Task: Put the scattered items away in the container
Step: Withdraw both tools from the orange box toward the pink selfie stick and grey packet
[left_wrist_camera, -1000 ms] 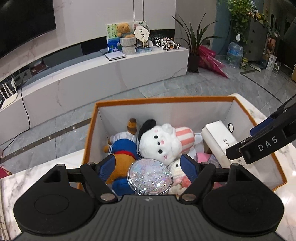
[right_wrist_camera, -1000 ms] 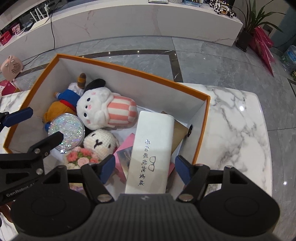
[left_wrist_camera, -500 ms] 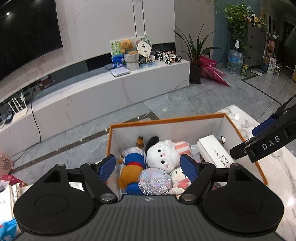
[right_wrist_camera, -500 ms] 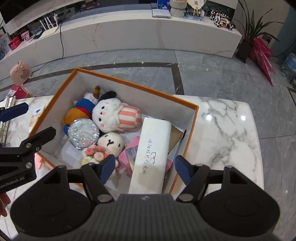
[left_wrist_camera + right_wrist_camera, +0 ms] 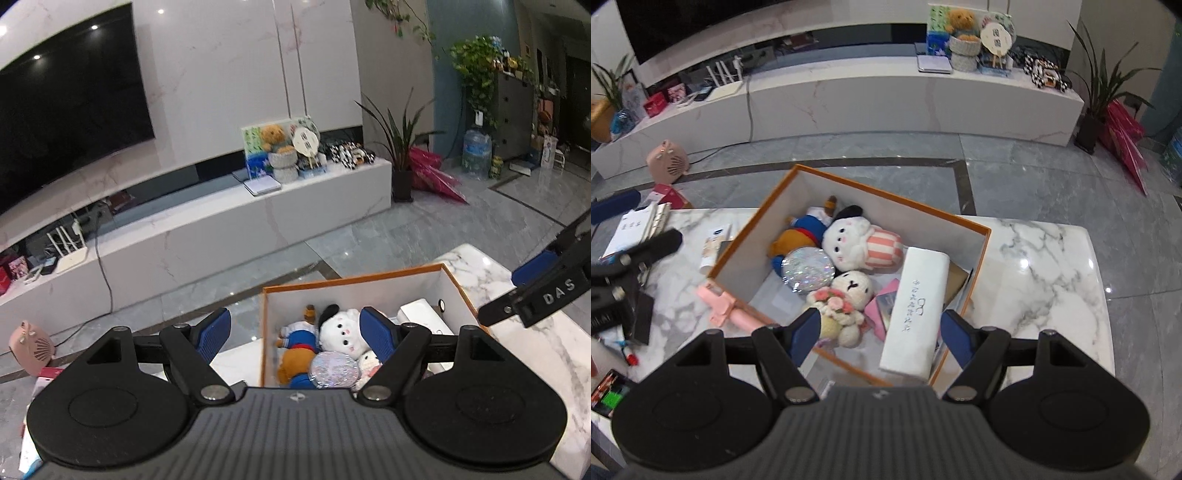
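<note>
- Left black two-finger gripper with blue pads (image 5: 295, 334): jaws spread wide, nothing between them.
- Right black two-finger gripper with blue pads (image 5: 879, 334): likewise spread wide, empty.

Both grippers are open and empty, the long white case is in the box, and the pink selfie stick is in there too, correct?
Not quite. The right wrist view shows the pink selfie stick outside the orange box, on the marble table against its left wall. The rest holds.

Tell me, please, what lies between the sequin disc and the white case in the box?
The crocheted bunny with its bouquet and a pink booklet, seen in the right wrist view.
</note>
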A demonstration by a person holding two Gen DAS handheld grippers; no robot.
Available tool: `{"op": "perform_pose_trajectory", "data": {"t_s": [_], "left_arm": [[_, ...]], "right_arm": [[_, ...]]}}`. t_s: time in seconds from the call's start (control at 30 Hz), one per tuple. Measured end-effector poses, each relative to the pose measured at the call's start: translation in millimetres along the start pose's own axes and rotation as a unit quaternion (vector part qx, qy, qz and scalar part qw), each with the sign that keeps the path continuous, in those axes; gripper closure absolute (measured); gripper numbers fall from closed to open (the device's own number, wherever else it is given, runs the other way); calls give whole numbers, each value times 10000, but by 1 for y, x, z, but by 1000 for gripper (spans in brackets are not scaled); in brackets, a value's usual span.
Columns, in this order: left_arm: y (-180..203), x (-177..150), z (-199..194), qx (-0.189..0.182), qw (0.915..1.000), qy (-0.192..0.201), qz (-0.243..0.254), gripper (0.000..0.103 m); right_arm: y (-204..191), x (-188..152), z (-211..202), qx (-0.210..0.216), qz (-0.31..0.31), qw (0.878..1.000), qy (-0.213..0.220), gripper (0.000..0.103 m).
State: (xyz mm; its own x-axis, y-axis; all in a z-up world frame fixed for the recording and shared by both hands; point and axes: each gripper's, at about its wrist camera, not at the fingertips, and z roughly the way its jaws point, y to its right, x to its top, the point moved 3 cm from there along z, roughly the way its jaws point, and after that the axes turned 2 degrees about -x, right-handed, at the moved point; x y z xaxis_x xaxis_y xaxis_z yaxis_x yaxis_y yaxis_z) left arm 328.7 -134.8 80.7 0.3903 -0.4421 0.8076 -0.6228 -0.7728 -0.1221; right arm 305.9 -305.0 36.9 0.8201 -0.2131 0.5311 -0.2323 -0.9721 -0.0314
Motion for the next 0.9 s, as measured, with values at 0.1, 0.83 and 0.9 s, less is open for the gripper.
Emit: {"op": "perform_pose_trajectory", "data": {"t_s": [0.1, 0.83, 0.9], "left_arm": [[-11, -9, -16, 77, 9999, 82, -73, 12], [-82, -122, -41, 181, 9909, 322, -1295, 12], [-83, -133, -34, 137, 9898, 341, -1375, 12]], "right_arm": [[-4, -12, -10, 85, -101, 9999, 111, 28], [-35, -103, -37, 749, -496, 9859, 1415, 17], [-34, -111, -30, 776, -352, 9854, 1471, 17]]}}
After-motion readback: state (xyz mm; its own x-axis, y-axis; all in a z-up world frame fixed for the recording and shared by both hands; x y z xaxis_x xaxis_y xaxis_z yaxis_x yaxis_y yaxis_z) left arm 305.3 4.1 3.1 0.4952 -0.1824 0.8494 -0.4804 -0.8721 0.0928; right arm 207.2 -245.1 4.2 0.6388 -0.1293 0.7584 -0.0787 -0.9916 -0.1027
